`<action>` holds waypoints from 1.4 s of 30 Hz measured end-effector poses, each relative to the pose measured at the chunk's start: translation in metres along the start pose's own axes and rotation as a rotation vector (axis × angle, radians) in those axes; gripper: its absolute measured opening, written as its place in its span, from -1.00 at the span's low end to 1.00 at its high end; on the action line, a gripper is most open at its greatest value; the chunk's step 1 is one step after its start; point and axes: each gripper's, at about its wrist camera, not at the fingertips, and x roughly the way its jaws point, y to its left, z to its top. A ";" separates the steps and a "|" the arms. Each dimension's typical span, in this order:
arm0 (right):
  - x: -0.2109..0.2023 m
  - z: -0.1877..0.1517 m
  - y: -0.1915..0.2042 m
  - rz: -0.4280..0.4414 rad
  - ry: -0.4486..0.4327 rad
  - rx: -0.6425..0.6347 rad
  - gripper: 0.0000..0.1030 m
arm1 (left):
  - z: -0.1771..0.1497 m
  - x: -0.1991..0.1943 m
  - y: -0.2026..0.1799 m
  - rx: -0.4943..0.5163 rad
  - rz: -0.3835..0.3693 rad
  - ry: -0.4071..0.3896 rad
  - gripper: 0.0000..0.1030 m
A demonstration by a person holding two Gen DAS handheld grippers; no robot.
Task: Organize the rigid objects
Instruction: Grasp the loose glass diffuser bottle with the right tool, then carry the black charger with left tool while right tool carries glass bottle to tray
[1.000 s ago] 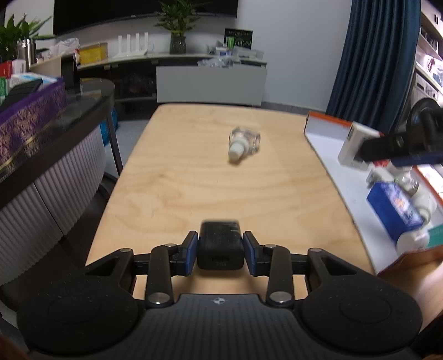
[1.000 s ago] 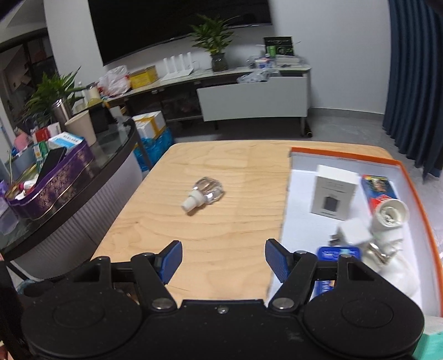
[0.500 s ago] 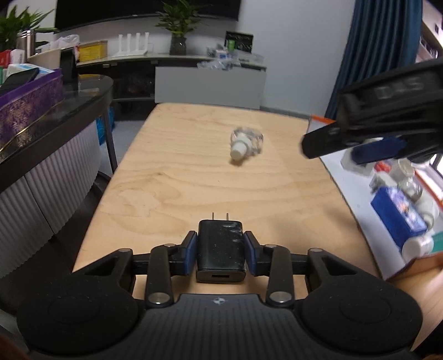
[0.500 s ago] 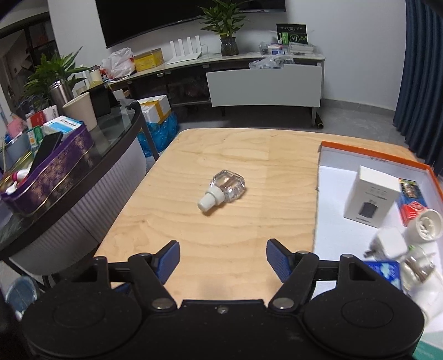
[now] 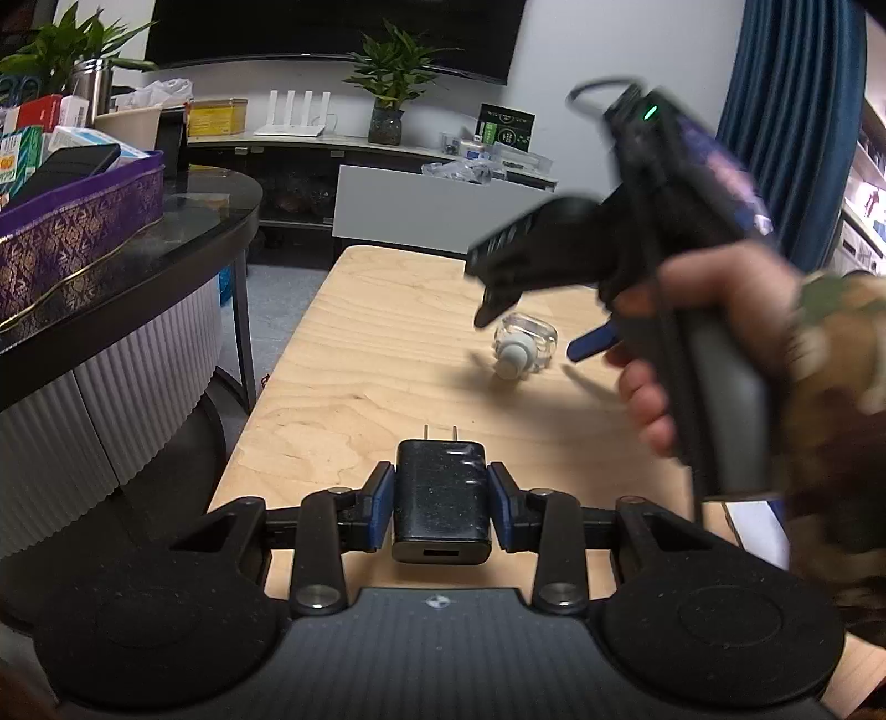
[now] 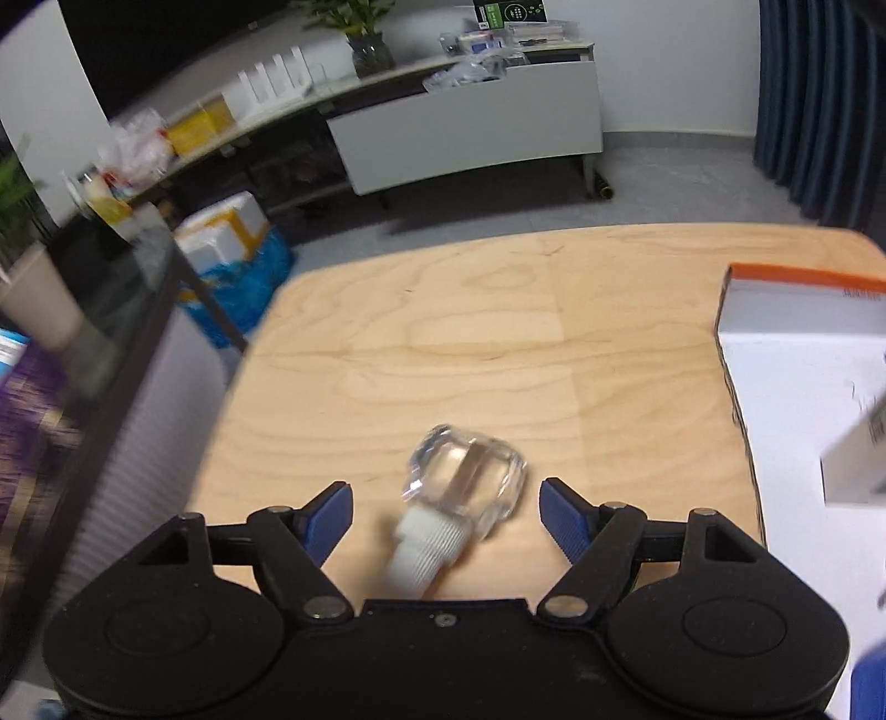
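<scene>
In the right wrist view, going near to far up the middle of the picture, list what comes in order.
right gripper, open around the bottle → clear bottle with white threaded neck, lying on its side → bare wooden table → grey floor → white cabinet → potted plant

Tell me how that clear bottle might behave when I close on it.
The clear bottle lies on its side and looks rounded, so it may roll. Its glossy faceted body could slip between the right hand-held gripper pads. It looks like glass, possibly fragile.
</scene>
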 end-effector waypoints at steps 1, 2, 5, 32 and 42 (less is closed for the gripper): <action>0.006 0.000 0.000 -0.004 0.004 -0.006 0.62 | 0.000 0.001 0.001 -0.008 0.000 -0.001 -0.30; 0.010 0.000 0.000 -0.006 0.002 -0.014 0.50 | 0.001 0.002 0.002 -0.019 0.000 0.001 -0.30; 0.011 -0.003 0.002 -0.020 -0.024 -0.084 0.19 | 0.003 0.001 0.006 -0.046 -0.005 -0.001 -0.30; -0.247 -0.096 -0.121 -0.075 -0.302 -0.109 0.19 | 0.023 -0.054 -0.098 0.149 -0.157 -0.057 -0.30; -0.286 -0.112 -0.210 -0.159 -0.371 -0.006 0.19 | 0.039 -0.037 -0.176 0.190 -0.287 -0.027 -0.30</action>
